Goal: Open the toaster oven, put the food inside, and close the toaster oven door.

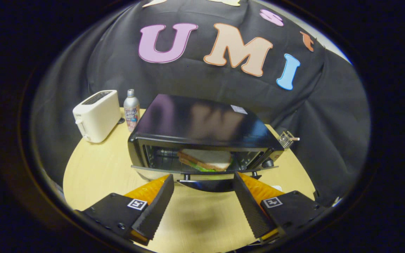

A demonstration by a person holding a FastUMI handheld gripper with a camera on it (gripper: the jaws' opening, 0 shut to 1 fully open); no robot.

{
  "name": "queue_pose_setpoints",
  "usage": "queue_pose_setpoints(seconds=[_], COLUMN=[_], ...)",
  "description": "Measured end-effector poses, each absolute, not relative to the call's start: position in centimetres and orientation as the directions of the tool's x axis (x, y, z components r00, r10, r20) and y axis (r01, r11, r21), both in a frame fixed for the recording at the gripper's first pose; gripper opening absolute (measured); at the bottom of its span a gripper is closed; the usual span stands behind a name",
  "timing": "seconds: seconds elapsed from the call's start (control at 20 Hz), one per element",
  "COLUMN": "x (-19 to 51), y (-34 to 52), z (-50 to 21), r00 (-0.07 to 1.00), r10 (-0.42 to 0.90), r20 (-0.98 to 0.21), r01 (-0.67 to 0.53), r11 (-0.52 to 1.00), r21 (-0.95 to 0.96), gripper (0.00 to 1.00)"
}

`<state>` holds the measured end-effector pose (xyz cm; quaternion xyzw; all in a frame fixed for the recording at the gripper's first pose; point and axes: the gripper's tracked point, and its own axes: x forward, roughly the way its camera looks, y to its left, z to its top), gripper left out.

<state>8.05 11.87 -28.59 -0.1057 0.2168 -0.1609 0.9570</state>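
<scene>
Sandwich (205, 160) already inside toaster oven (202, 137); dropped door's handle (205, 181) lies crosswise just ahead of gripper (203, 186), jaws spread wide, grasping nothing.

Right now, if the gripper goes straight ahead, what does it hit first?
Probably the door of the toaster oven, hanging open just ahead of the open gripper; the sandwich sits beyond it inside. Depth is hard to judge.

The toaster oven (202, 140) stood mid-bench (93, 175), door (202, 174) lowered, sandwich (206, 160) inside. A toaster (97, 115) and bottle (131, 110) stood to its left, a small wire basket (286, 139) to its right. The gripper (202, 202), fingers (153, 207) parted, sat before the door.
</scene>
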Motion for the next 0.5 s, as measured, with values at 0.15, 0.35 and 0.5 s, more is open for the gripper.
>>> queue_pose_setpoints(seconds=[0.15,0.35,0.5], x=[9.4,11.2,12.2], y=[11.4,11.3,11.6], z=[-27.7,-26.5,-25.6], r00=[0.866,0.893,0.911], r10=[-0.344,-0.312,-0.280], r20=[-0.363,-0.324,-0.303], r01=[0.281,0.282,0.260], r11=[0.935,0.950,0.960], r21=[-0.216,-0.136,-0.107], gripper=[1.00,1.00,1.00])
